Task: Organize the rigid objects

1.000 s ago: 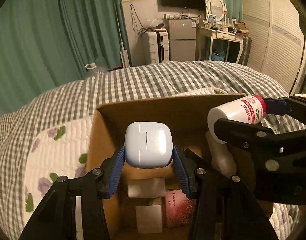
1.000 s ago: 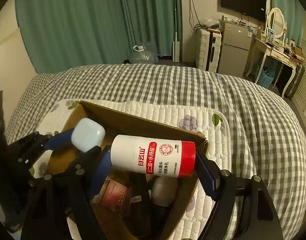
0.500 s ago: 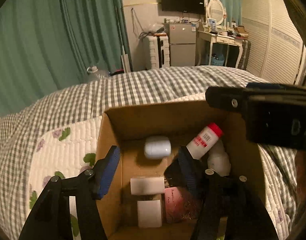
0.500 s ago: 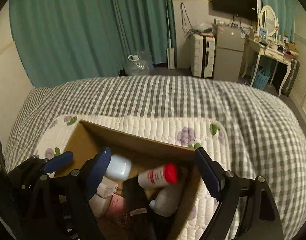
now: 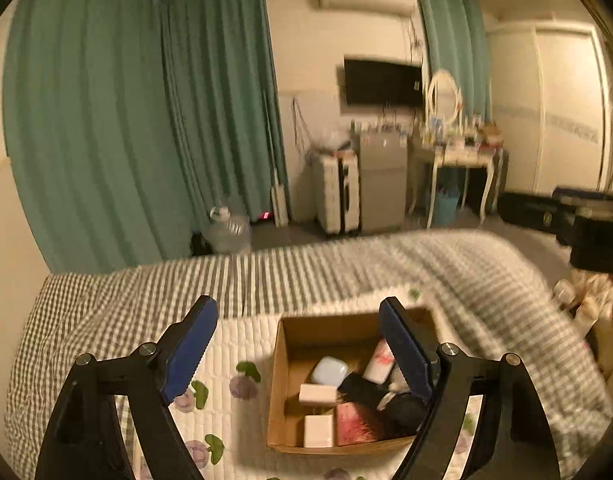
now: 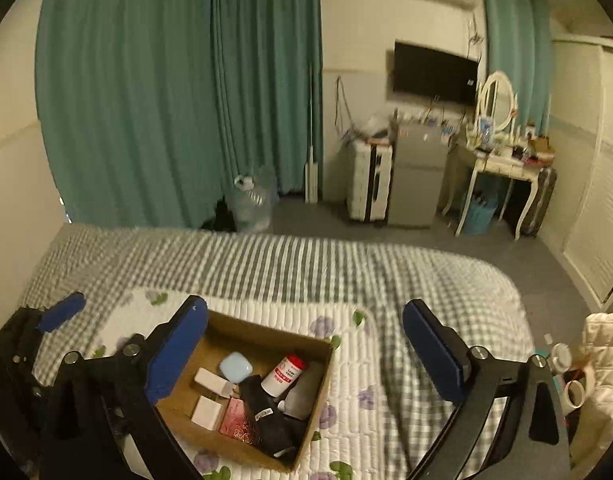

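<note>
A cardboard box [image 5: 277, 376] [image 6: 318, 380] sits on a white quilted mat on the bed. Inside lie a pale blue case [image 5: 329, 369] [image 6: 235, 366], a white bottle with a red cap [image 5: 380, 362] [image 6: 287, 372], white blocks [image 5: 318, 431] [image 6: 207, 412], a pink packet [image 5: 352, 424] [image 6: 237, 424] and a black object [image 6: 266, 420]. My left gripper [image 5: 302, 352] is open and empty, high above the box. My right gripper [image 6: 306, 352] is open and empty, raised above the box's right side. The left gripper's blue pad [image 6: 62, 312] shows at the right wrist view's left edge.
The bed has a grey checked cover [image 6: 290, 264]. Beyond it stand teal curtains [image 6: 178, 92], a water jug [image 6: 250, 204], a suitcase and small fridge [image 6: 414, 176], and a dressing table [image 6: 502, 160]. White bedding and cups [image 6: 578, 384] lie at the right.
Both grippers opened, dropping the blue case and the red-capped bottle into the box. Both then rose up and away from the box.
</note>
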`<state>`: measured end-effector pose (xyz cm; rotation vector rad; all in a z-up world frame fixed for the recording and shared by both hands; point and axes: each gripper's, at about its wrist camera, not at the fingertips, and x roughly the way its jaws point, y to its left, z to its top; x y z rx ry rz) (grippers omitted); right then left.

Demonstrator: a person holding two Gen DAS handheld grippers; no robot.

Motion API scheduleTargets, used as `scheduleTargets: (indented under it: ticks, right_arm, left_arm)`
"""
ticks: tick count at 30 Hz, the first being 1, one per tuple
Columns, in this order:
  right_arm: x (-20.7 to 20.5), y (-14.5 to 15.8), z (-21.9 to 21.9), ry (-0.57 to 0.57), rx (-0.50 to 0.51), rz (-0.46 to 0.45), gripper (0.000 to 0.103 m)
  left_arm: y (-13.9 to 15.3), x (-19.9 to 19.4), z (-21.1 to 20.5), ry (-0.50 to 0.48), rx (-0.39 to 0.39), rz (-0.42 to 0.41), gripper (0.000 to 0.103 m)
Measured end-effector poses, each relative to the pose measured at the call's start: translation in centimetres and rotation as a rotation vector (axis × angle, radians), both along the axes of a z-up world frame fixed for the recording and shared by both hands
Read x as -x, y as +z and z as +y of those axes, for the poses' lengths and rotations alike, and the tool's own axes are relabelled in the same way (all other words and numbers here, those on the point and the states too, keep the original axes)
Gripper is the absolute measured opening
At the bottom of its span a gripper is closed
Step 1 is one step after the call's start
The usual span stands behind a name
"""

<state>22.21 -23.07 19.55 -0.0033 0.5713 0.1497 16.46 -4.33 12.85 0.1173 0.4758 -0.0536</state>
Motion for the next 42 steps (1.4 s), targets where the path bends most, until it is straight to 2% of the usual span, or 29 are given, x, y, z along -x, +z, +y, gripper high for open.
scheduleTargets:
  ticks: [5,8,11,14,17,23,26,29,32,42]
  right_arm:
    - [6.1,3.6,-0.6,-0.04,0.02,-0.122,0.103]
    - [9.6,3.9,-0.3,-0.061,0.021,-0.19,0.103]
    - [12.2,2.5,0.7,-0.033,0.038,-0.192,0.103]
    - [13.1,0.0,2.0,-0.034,0.067,-0.172,0.103]
    - [12.7,-2.9,2.9,-0.033,0.046,-0.143,0.103]
    - [11.2,-9.0,3.1,-0.041,-0.015,-0.077,0.103]
    - [11.4,-11.3,3.2,-0.052,-0.009,-0.103,0.103]
    - [11.9,-12.7,3.6,-0.052,0.015,-0.124,0.103]
    - [11.7,-13.9,3.7,-0.052,0.017,-0.087,0.103]
    - [11.2,-15.1,3.0,-0.08,0.026,-0.035,0.103]
  left_arm:
    - [4.0,5.5,1.0,-0.01,0.032,-0.129,0.094]
    - [4.9,8.2,1.7,-0.024,0.027,-0.191,0.096]
    - [4.4,9.7,2.2,-0.031,0.011,-0.215,0.096]
    - [2.5,10.4,2.6,-0.042,0.004,-0.205,0.096]
    - [0.1,10.6,3.0,-0.032,0.01,-0.195,0.096]
    - [-4.9,8.9,3.9,-0.016,0.034,-0.1,0.096]
    - [-7.0,8.5,4.2,-0.008,0.022,-0.079,0.096]
    - [-8.7,8.0,4.3,0.005,0.009,-0.053,0.096]
    - [-9.8,8.3,4.5,0.012,0.007,-0.033,0.096]
    - [-10.2,8.4,4.7,-0.004,0.012,-0.023,0.096]
